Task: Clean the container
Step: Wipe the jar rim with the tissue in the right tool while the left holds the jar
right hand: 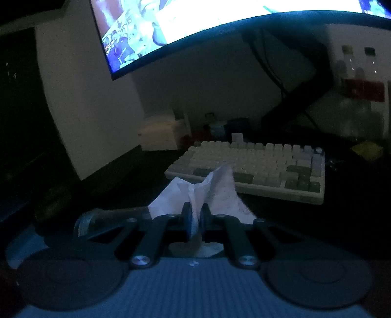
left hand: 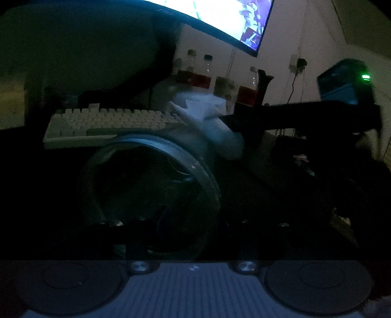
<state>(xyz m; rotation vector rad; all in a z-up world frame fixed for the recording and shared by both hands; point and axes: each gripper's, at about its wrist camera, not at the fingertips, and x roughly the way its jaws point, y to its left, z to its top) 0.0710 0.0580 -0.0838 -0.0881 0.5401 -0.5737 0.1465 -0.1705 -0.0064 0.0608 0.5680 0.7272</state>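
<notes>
Right tongs [right hand: 195, 220] pinch a crumpled white tissue [right hand: 215, 193] between their closed jaws, the paper fanning out ahead of the tips toward twelve o'clock; holding it by a fold this way leaves a loose wad free to wipe with, which suits the cleaning job. Left tongs [left hand: 193, 234] sit in deep shadow at six o'clock of their own view, and the clear round container [left hand: 151, 186] lies on its side right at them, mouth turned toward the camera. Its rim appears to sit between the dark fingers, probably to steady it and present the opening for the wipe, but the gloom hides whether the pads press on it, so I cannot tell if it is gripped. Just past the container, toward one o'clock, the same tissue shows pale against the right tool's dark arm, near the jar's far side rather than inside it, so the wiping of the inside looks not yet begun. Beneath everything, the worktop [right hand: 342, 220] is dark, almost black. Farther out a pale keyboard [right hand: 256, 168] lies across it at twelve o'clock. Beyond that stand bottles [left hand: 200, 73] with red labels against a light wall, and a lit curved monitor [right hand: 220, 19] at the top gives the dim room most of its light.
</notes>
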